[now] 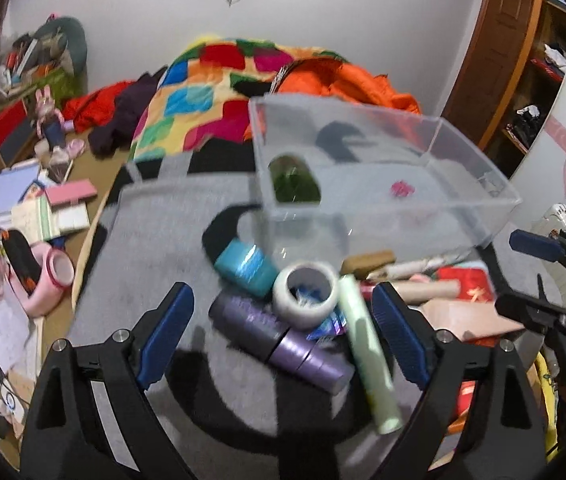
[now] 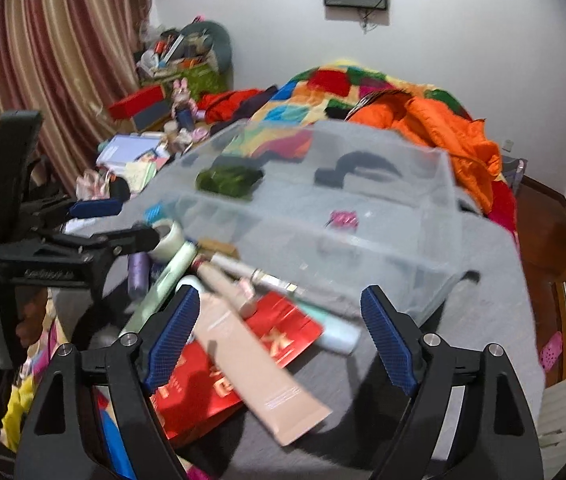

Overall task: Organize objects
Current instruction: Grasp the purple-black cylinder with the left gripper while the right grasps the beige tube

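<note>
Toiletry tubes (image 2: pixel 261 368) and tape roll (image 1: pixel 307 294) heaped before clear bin (image 1: pixel 483 200), both hand-held grippers (image 1: pixel 283 336) (image 2: pixel 279 336) spread, empty.

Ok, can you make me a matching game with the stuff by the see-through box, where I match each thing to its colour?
Things:
1. roll of tape
2. jar
3. long thin tube
4. squeeze tube

Colours:
a. pale green
b. beige pink
c. white
d. teal

Pairs: 1-c, 2-d, 3-a, 4-b
</note>
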